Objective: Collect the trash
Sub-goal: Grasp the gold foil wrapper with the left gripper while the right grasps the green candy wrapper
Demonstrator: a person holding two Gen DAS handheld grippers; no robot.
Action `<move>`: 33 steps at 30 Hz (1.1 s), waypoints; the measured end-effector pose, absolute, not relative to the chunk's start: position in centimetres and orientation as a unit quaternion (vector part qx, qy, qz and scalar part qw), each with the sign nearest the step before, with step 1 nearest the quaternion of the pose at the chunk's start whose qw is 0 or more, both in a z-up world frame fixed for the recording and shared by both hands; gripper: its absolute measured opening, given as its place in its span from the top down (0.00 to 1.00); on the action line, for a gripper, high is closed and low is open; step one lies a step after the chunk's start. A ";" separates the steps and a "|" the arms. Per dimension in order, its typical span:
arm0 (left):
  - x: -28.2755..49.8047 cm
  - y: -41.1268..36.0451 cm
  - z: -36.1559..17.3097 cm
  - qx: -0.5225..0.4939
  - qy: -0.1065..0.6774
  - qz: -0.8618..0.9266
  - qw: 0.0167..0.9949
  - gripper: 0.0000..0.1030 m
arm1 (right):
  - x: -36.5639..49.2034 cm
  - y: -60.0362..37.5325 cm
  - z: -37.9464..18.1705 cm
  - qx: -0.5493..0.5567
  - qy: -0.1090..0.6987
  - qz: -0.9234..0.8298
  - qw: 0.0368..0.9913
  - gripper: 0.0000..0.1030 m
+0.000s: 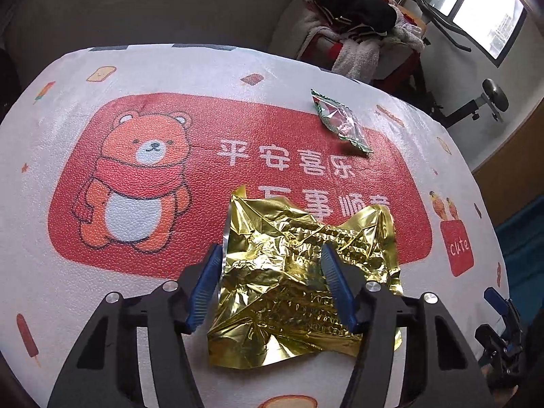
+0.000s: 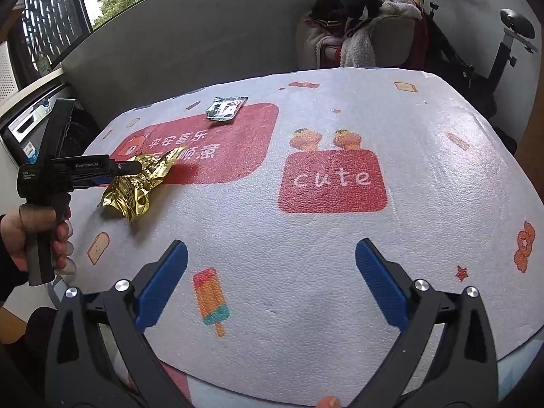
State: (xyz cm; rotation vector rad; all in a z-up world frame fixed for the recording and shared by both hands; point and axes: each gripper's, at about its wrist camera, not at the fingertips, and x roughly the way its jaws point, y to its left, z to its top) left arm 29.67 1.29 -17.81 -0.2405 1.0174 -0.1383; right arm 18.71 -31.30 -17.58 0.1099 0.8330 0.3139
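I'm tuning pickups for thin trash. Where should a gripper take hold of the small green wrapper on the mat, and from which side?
Probably at a crimped short end of the green wrapper, coming down from above at a low angle. It lies nearly flat on the mat, apart from the gold foil, so only a slightly lifted edge gives fingers something to pinch. The open right gripper is free for it.

Foil wrapper (image 1: 299, 282) on mat (image 1: 68, 272), small packet (image 1: 340, 120) behind it

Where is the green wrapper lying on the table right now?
The green wrapper lies flat on the far edge of the mat's red panel, beyond the gold wrapper. In the right wrist view it sits upper left, untouched.
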 end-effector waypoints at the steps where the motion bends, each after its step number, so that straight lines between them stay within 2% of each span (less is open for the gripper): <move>1: 29.6 1.7 -17.7 -0.126 0.483 -0.066 0.864 0.63 | 18.8 -31.2 -17.4 0.050 0.402 0.153 0.901 0.06; 4: 28.9 2.3 -16.1 -0.126 0.465 -0.083 0.872 0.67 | 19.1 -30.9 -16.8 0.044 0.398 0.156 0.903 0.05; 8: 27.0 1.9 -12.7 -0.075 0.423 -0.127 0.894 0.67 | 20.3 -30.3 -16.1 0.043 0.400 0.167 0.900 0.05; 13: 25.6 4.6 -10.8 -0.085 0.400 -0.125 0.904 0.67 | 24.0 -27.9 -14.7 0.020 0.396 0.183 0.900 0.06; 18: 25.3 7.9 -11.0 -0.106 0.395 -0.107 0.906 0.67 | 31.0 -24.6 -13.9 0.005 0.390 0.201 0.899 0.06; 25: 24.9 11.3 -12.3 -0.133 0.390 -0.083 0.907 0.67 | 42.3 -21.8 -16.0 0.037 0.438 0.158 0.884 0.06; 31: 24.5 12.1 -12.9 -0.132 0.392 -0.083 0.907 0.67 | 47.2 -18.2 -17.8 0.042 0.466 0.115 0.876 0.06; 33: 24.5 12.4 -13.1 -0.138 0.393 -0.082 0.905 0.67 | 48.2 -17.1 -18.9 0.034 0.480 0.101 0.871 0.10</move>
